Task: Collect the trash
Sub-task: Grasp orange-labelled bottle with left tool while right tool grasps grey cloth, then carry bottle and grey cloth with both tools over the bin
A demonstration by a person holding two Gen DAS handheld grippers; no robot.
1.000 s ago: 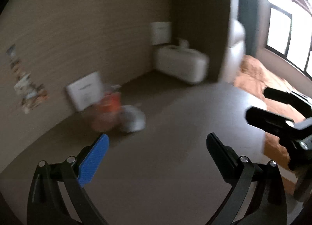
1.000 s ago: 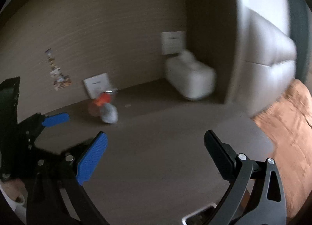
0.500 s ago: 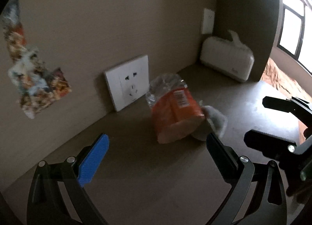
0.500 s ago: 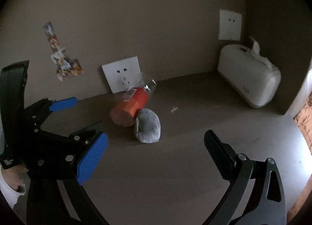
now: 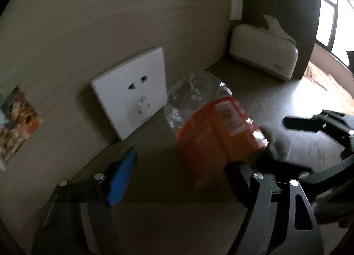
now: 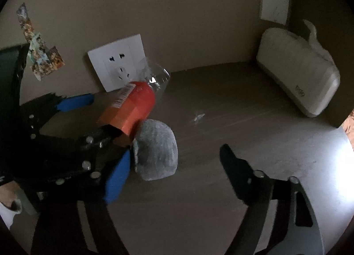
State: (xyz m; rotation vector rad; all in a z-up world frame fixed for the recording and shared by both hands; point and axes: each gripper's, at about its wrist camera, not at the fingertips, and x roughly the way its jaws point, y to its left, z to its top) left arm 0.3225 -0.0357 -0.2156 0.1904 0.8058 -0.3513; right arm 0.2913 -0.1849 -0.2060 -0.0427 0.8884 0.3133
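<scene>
Brown table along the wall: the orange-labelled plastic bottle lies beside a grey crumpled wad. Both tongs, left and right, are closing, not yet clamped, each positioned to take one piece.

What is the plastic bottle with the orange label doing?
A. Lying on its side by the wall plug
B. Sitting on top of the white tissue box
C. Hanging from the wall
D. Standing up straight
A: the clear plastic bottle with the orange label lies tipped over on the brown tabletop, its clear end by the white wall socket.
</scene>
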